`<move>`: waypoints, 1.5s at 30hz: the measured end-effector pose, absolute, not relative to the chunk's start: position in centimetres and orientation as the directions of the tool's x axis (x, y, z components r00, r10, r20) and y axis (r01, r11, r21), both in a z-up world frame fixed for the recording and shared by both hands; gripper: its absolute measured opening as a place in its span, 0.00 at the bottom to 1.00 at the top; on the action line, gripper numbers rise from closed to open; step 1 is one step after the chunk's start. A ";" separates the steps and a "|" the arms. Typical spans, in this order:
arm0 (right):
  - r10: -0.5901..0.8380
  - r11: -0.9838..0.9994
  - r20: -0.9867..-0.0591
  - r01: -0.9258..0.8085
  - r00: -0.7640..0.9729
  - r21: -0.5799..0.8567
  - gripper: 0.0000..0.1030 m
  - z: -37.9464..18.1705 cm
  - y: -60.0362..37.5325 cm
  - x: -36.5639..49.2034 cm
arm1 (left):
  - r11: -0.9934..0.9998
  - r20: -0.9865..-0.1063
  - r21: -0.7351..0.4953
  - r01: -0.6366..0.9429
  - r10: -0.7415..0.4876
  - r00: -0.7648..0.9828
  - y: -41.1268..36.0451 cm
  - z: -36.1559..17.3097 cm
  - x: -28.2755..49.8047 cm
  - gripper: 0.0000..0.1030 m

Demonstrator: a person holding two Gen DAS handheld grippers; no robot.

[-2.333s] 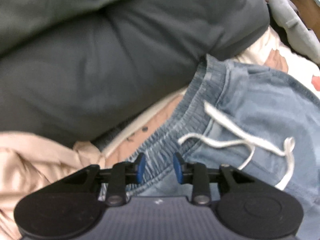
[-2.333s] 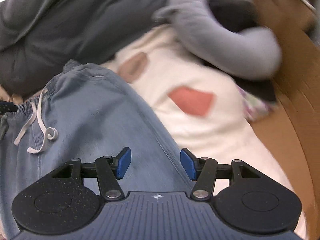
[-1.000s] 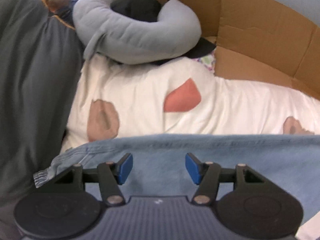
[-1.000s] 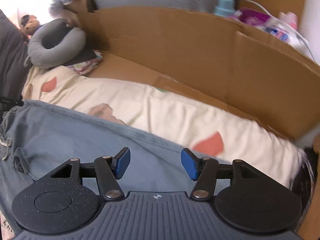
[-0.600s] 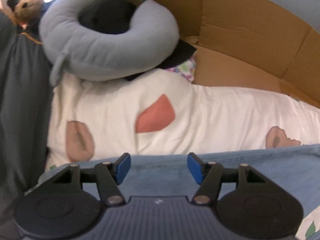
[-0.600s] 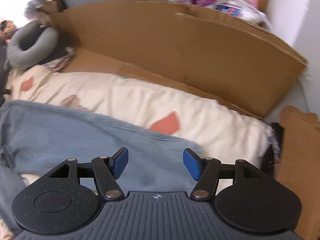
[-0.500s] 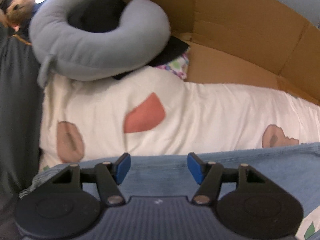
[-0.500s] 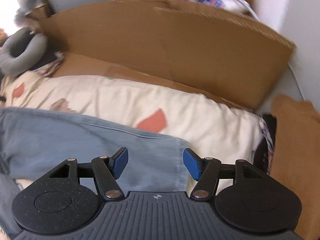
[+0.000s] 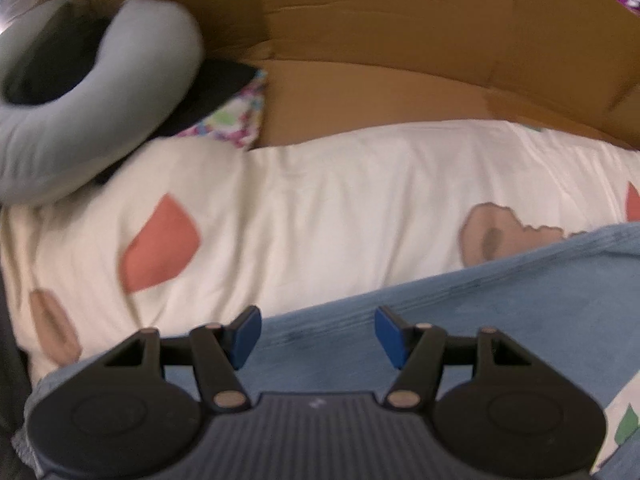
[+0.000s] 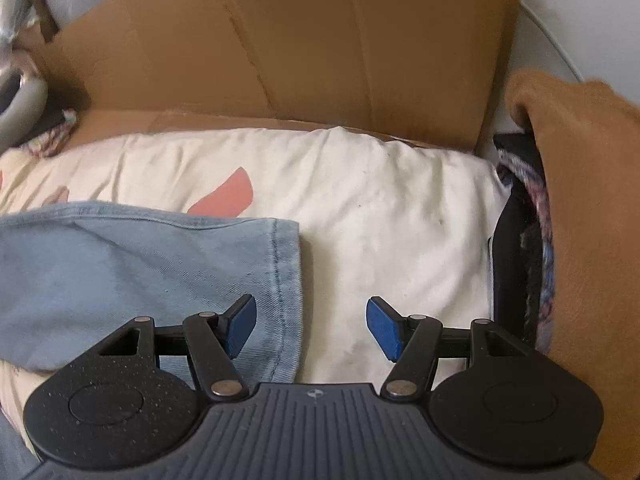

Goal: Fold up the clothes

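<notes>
The light blue jeans (image 10: 120, 264) lie spread flat on a cream bedsheet (image 10: 380, 208) printed with orange and tan shapes. In the right wrist view the stitched hem of one leg (image 10: 286, 280) runs down the middle of the picture, with bare sheet to its right. In the left wrist view the denim (image 9: 460, 320) fills the lower right, its long edge slanting up toward the right across the sheet (image 9: 320, 208).

The right gripper (image 10: 308, 326) hangs over the hem end of the leg with its jaws spread wide. The left blue pad sits over the denim, the right pad over bare sheet, and the hem lies between them; neither pad presses on the cloth, so nothing is held.

The left gripper (image 9: 316, 336) is just as wide apart and empty, both blue pads above the denim near its upper edge.

A brown cardboard wall (image 10: 300, 40) stands along the far side of the bed in both views. A grey neck pillow (image 9: 80, 120) rests at the upper left of the left wrist view, on a dark item and a patch of flowered cloth (image 9: 236, 120). At the right edge of the right wrist view an orange-brown blanket (image 10: 580, 200) lies over something dark.
</notes>
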State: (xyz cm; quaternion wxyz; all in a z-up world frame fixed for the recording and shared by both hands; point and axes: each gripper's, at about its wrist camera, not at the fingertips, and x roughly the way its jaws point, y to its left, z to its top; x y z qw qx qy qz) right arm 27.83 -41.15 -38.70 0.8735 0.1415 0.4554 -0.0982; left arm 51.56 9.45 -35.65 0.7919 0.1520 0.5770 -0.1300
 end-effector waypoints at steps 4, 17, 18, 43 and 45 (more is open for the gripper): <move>-0.031 0.906 -0.777 0.346 0.629 0.244 0.65 -39.5 -42.1 27.1 | 0.907 -0.948 0.087 0.411 -0.051 0.313 8.5 -35.3 52.0 0.64; 0.047 0.833 -0.710 0.365 0.702 0.416 0.65 -39.9 -44.3 29.5 | 0.915 -0.948 0.091 0.393 -0.041 0.317 10.5 -37.1 52.1 0.64; 0.051 0.818 -0.703 0.375 0.709 0.437 0.65 -40.0 -44.5 29.8 | 0.916 -0.949 0.095 0.391 -0.036 0.314 10.8 -37.4 52.0 0.64; 0.074 0.888 -0.803 0.327 0.592 0.323 0.32 -42.2 -42.1 32.9 | 0.916 -0.963 0.116 0.384 0.009 0.271 11.3 -39.3 49.5 0.64; 0.082 0.893 -0.808 0.318 0.583 0.319 0.26 -42.1 -42.3 33.5 | 0.918 -0.964 0.124 0.378 0.021 0.265 11.3 -39.5 49.5 0.64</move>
